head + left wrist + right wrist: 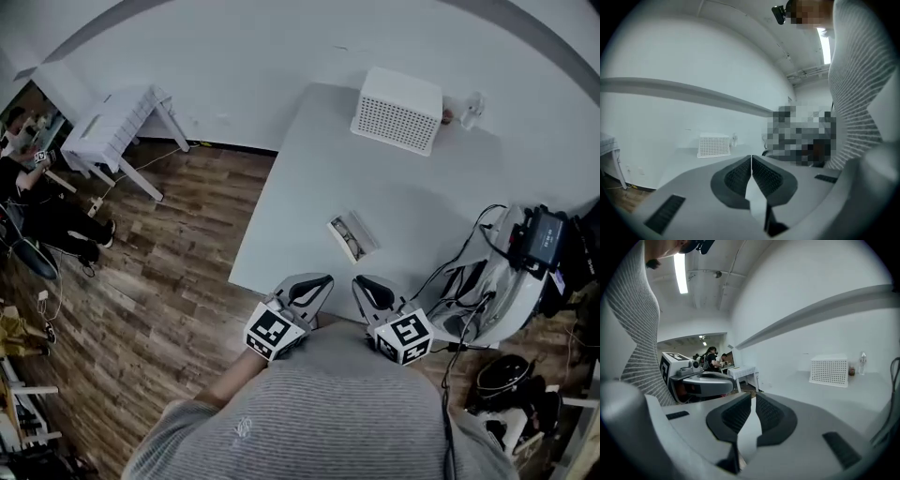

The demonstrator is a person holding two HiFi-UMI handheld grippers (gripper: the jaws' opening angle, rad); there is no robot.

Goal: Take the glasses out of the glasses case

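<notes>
White table on a wooden floor, seen from above, with a white perforated box at its far end. Near the middle of the table lies the glasses case, small and pale, with what look like dark glasses inside it. Its long axis runs diagonally, from far-left to near-right.

Both tools hover at the table's near edge, close to the person's striped torso. The left gripper and right gripper sit side by side, tips angled slightly toward each other and pointing roughly level across the table. The case lies straight ahead of them, well apart, a little closer to the right gripper.

Each gripper's own view shows its ribbed pads pressed together with nothing between them, so both are clenched and empty. Neither gripper view shows the case.

The likely next move is a forward reach, with the jaws needing to open first.
</notes>
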